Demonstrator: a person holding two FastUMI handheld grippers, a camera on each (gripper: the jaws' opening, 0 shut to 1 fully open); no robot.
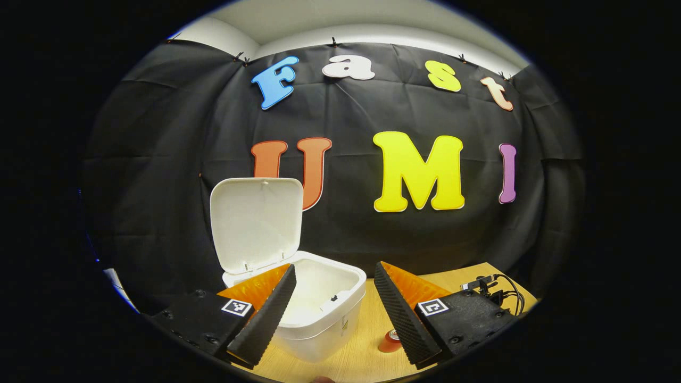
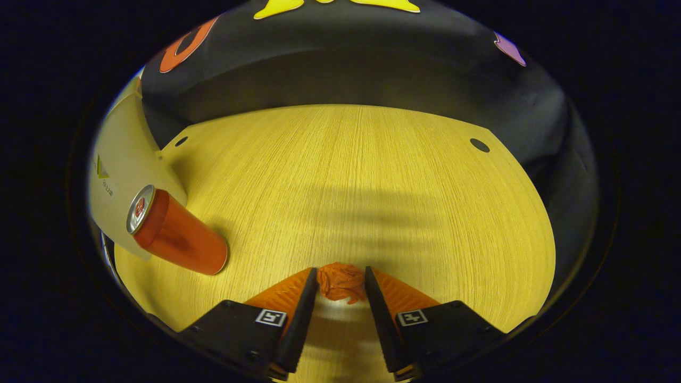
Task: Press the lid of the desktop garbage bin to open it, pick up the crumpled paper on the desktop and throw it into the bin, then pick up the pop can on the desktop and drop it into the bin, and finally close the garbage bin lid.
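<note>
Pale wood desktop [image 2: 372, 175]: the right gripper [image 2: 341, 287] is clamped on the crumpled paper [image 2: 340, 283] just above it. To the left stands the open bin [image 1: 319, 314], beside the pop can [image 2: 178, 239]. The left gripper [image 1: 332, 303] hovers, jaws apart.

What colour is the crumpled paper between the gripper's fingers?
Orange crumpled paper, clearest in the right gripper view.

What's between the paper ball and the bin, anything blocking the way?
The right gripper is closed on the crumpled paper. The pop can stands beside the bin, on the side facing the paper, so it sits near the path. The lid is up and the bin mouth looks unobstructed.
</note>
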